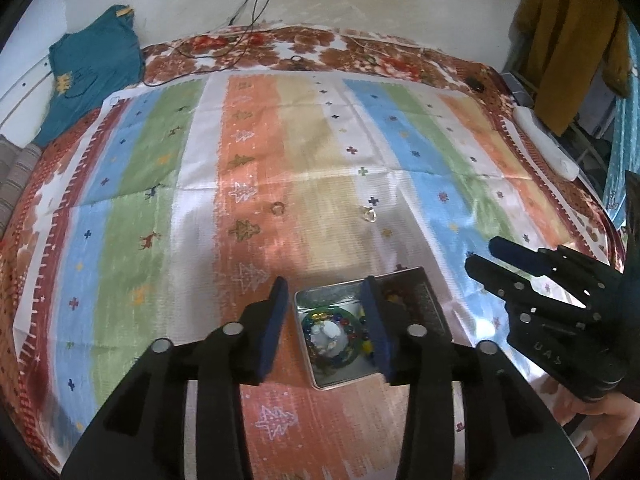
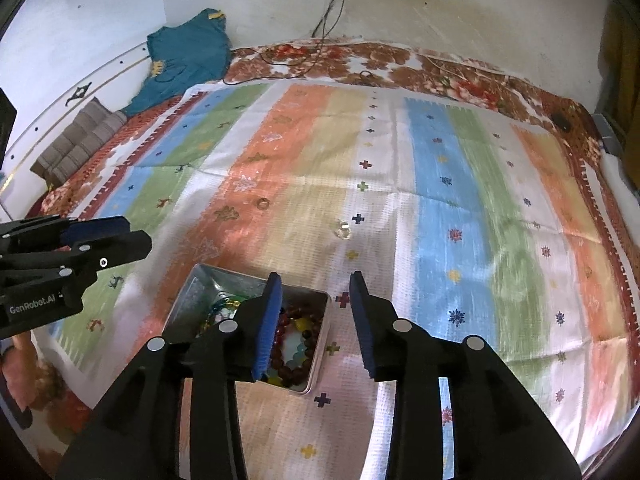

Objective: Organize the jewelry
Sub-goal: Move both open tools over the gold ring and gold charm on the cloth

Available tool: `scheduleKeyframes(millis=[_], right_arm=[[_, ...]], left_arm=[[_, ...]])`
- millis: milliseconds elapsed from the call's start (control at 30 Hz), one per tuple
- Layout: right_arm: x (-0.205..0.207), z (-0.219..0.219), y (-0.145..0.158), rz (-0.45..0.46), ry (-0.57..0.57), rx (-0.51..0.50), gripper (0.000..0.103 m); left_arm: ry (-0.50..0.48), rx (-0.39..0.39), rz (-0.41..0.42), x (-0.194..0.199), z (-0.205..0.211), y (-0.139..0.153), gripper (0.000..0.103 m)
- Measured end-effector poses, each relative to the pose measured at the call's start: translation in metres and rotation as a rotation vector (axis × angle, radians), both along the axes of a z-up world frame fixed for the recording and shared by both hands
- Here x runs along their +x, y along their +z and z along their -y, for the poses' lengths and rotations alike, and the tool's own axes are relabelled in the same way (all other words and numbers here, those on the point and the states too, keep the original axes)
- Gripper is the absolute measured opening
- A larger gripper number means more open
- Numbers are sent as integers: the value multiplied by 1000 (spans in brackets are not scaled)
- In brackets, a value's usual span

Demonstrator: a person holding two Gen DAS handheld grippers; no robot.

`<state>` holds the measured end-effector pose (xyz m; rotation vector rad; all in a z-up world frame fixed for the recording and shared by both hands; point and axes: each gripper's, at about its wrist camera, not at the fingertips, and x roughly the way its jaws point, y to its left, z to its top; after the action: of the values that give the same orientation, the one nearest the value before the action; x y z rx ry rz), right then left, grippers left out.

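A small metal tin lay on the striped cloth spread over the bed, holding bead bracelets in red, green and mixed colours. Beyond the tin, toward the wall, two rings rested on the cloth well apart from each other: one on the orange stripe, the other on the pale stripe. The left gripper hovered over the tin, its jaws spread with nothing between the pads. The right gripper hung at the tin's right edge, jaws likewise parted and empty.
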<state>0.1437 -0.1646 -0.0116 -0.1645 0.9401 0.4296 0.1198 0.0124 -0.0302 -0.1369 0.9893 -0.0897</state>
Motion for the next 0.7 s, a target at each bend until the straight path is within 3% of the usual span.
scheduleKeyframes(millis=[333, 533, 700], right_arm=[[10, -2, -7, -29, -4, -8, 48], [14, -3, -7, -28, -16, -11, 56], [26, -3, -12, -47, -34, -10, 57]], left_arm=[[42, -16, -4, 5, -7, -3, 55], [63, -12, -4, 14, -10, -5, 59], [65, 5, -14, 26, -10, -11, 61]])
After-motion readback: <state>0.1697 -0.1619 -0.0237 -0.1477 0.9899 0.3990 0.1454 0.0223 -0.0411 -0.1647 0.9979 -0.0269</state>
